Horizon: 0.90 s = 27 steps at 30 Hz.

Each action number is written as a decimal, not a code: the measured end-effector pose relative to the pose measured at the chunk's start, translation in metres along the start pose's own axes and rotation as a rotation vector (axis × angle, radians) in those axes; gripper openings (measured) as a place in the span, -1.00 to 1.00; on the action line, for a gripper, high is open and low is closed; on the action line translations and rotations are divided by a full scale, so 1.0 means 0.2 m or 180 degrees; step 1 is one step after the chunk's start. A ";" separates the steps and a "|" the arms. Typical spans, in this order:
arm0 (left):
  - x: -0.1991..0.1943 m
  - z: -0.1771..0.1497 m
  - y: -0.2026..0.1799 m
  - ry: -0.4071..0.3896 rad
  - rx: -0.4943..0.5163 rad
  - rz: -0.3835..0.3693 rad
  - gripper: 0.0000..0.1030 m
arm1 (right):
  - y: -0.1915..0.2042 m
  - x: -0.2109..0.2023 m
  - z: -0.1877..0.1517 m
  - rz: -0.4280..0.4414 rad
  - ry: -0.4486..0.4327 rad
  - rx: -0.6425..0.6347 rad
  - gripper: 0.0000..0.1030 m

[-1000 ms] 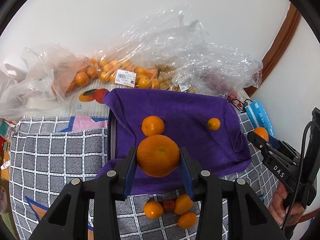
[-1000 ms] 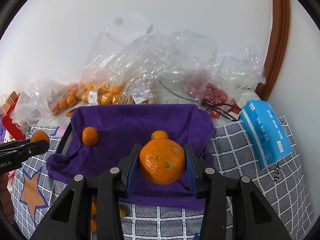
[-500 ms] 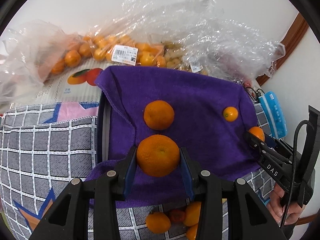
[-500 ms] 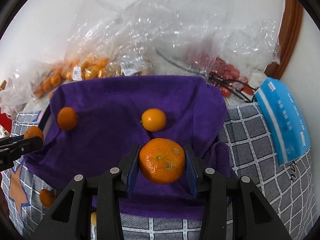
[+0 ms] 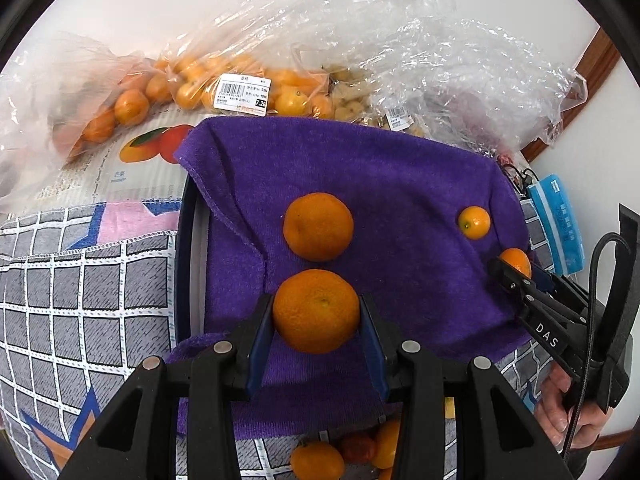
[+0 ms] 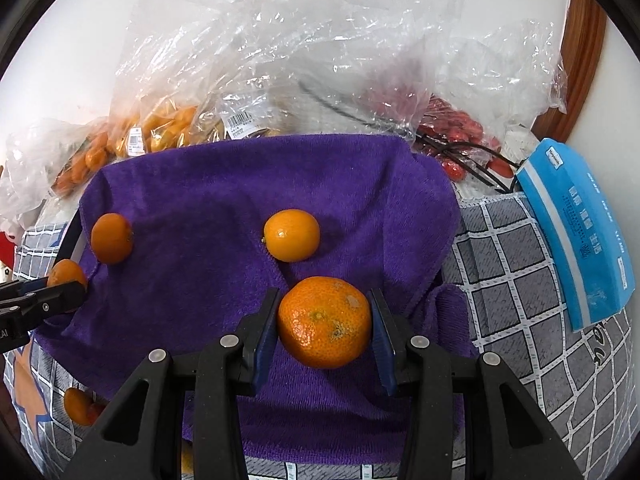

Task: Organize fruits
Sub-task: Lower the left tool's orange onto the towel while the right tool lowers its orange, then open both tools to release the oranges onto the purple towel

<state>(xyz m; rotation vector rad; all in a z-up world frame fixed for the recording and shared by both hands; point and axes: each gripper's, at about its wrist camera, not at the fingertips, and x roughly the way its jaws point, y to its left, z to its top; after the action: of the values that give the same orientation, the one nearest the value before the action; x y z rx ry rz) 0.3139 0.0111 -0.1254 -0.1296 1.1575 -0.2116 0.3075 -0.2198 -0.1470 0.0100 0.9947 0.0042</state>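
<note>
The left tool (image 5: pixel 316 312) and right tool (image 6: pixel 324 322) are each pinching a mandarin above the purple towel (image 5: pixel 400 184), where two fruits are already lying, while several loose ones (image 5: pixel 318 460) are waiting on the checked cloth.

Under the purple towel (image 5: pixel 380 184) you can make out only a dark rim (image 5: pixel 185 248) along its left edge, so what the towel covers stays hidden. Your left gripper's arms cut off the loose fruit (image 5: pixel 318 460) at the bottom of the left wrist view, and the red piece among them is too hidden to name. The crumpled clear bags (image 6: pixel 320 52) blur the reddish fruit (image 6: pixel 456 128) behind them, and their label print (image 5: pixel 242 96) is mostly too small to read.
</note>
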 end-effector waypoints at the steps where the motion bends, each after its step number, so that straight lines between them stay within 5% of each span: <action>1: 0.01 0.00 0.00 0.0004 0.0000 -0.0001 -0.24 | 0.00 0.01 0.00 -0.0003 0.0004 -0.0006 -0.18; 27: 0.16 0.01 -0.02 0.0120 0.0015 0.0027 -0.21 | -0.05 0.06 -0.02 0.0164 0.0031 0.0171 -0.17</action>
<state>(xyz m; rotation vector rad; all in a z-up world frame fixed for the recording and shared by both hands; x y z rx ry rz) 0.3277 -0.0004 -0.1514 -0.1170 1.1947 -0.2100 0.3107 -0.2306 -0.1585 0.0850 1.0037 0.0248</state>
